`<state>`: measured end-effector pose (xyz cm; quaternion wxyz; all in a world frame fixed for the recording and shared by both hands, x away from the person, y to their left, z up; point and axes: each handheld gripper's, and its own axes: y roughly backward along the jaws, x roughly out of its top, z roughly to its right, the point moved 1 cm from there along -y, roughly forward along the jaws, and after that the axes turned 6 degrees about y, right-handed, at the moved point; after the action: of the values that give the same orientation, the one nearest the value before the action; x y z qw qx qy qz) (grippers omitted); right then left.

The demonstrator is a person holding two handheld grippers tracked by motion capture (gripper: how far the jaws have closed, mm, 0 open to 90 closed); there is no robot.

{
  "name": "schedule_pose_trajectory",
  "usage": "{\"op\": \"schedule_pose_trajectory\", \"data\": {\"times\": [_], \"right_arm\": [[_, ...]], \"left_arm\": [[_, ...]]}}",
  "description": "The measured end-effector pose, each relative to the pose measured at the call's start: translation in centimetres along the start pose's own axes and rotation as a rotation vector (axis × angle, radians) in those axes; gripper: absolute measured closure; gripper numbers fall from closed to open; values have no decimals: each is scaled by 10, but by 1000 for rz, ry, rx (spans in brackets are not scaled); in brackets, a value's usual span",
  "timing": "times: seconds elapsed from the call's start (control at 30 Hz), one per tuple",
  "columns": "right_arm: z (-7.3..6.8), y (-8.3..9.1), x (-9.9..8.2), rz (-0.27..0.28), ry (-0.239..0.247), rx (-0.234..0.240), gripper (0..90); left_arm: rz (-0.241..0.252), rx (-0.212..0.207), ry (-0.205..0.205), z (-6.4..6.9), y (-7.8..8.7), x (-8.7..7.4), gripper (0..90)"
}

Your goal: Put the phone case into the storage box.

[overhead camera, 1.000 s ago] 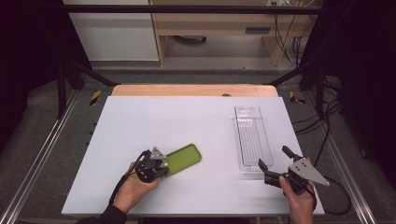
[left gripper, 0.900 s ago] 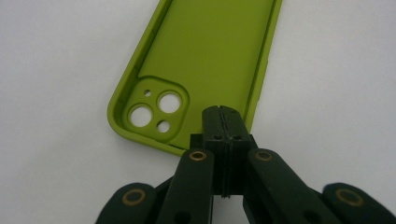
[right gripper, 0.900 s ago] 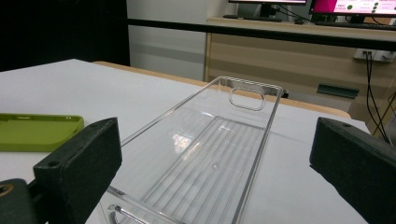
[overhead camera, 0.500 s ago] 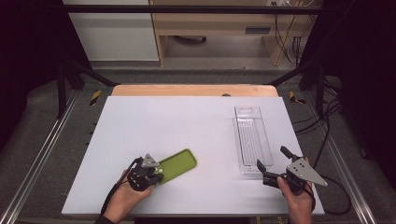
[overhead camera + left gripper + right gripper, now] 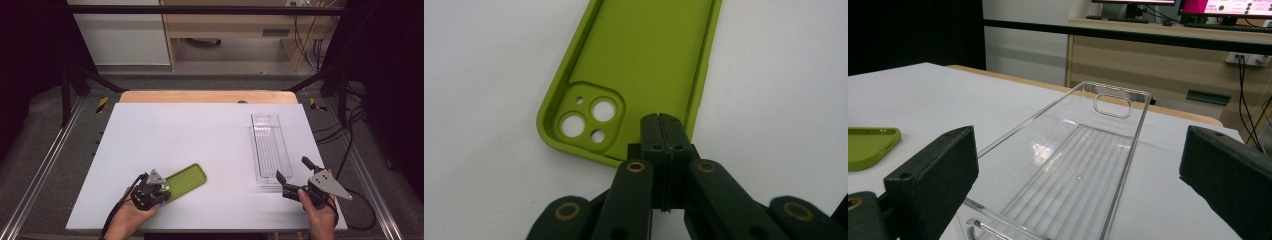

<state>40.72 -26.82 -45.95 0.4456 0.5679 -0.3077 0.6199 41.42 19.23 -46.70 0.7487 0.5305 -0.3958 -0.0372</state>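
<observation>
I find the left gripper [image 5: 161,186] with its jaws closed flat together at the near short edge of the green phone case [image 5: 634,75]; whether they pinch the rim I cannot tell, since the tips cover that edge. The case lies hollow side up on the white table [image 5: 200,135], its far end cut off in the left gripper view. My right gripper [image 5: 291,171] stands wide open and empty, just short of the clear tray [image 5: 1083,160]
</observation>
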Motion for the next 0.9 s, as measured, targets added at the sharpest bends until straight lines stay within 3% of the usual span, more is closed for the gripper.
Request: {"op": "schedule_pose_trajectory", "data": {"times": [0.43,0.5,0.57,0.67,0.77,0.8,0.83,0.9], "right_arm": [[0,1,0,-4,-1,-2,27],[-1,1,-1,-6,-2,1,27],[0,1,-1,-5,0,1,26],[0,1,-1,-6,0,-2,27],[1,1,-1,-7,-3,-4,27],[1,1,-1,-7,-2,-4,27],[1,1,-1,-7,-1,-4,27],[1,1,-1,-6,3,-3,26]], "left_arm": [[-11,-5,-2,2,3,-5,900],[11,-8,-15,2,4,-3,898],[33,-6,-21,2,5,-2,807],[123,10,-54,4,15,6,708],[208,35,-72,2,22,15,503],[225,39,-74,1,24,17,374],[242,45,-78,-1,24,19,374],[257,47,-93,-3,23,20,249]]}}
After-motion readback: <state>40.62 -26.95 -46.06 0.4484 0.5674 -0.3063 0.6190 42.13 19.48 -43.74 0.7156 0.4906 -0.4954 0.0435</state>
